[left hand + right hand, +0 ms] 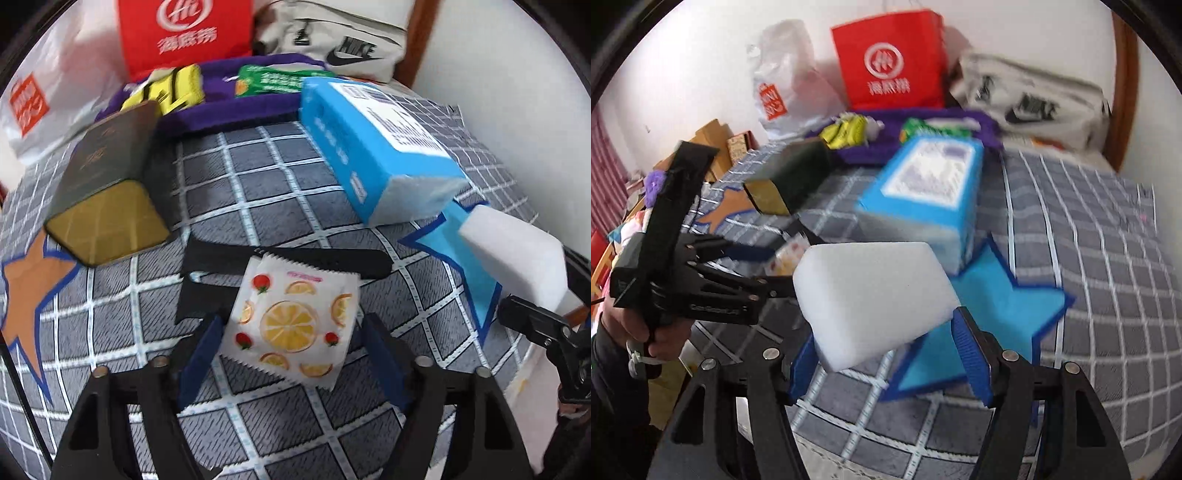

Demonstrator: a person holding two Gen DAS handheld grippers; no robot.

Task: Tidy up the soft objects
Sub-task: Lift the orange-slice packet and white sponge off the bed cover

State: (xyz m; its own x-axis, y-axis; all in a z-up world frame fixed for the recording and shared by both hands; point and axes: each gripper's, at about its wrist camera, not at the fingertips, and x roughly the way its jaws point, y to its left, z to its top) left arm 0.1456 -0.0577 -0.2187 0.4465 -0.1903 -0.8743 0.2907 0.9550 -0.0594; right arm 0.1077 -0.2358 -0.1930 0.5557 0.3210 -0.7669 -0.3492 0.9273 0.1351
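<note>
You're mid-carry w/ the R gripper [886,343] clenched on the sponge [871,291] above the blue star [990,332], so set it there, while the L gripper [291,343] hangs released around the packet [295,317], not yet squeezed.

The word NIKE and a swoosh are printed in black on a beige bag [343,40] at the back. A round white "Hi" logo above three Chinese characters is displayed on a red paper bag [184,33]. Print on the blue box [373,147] is too blurred to be read.
</note>
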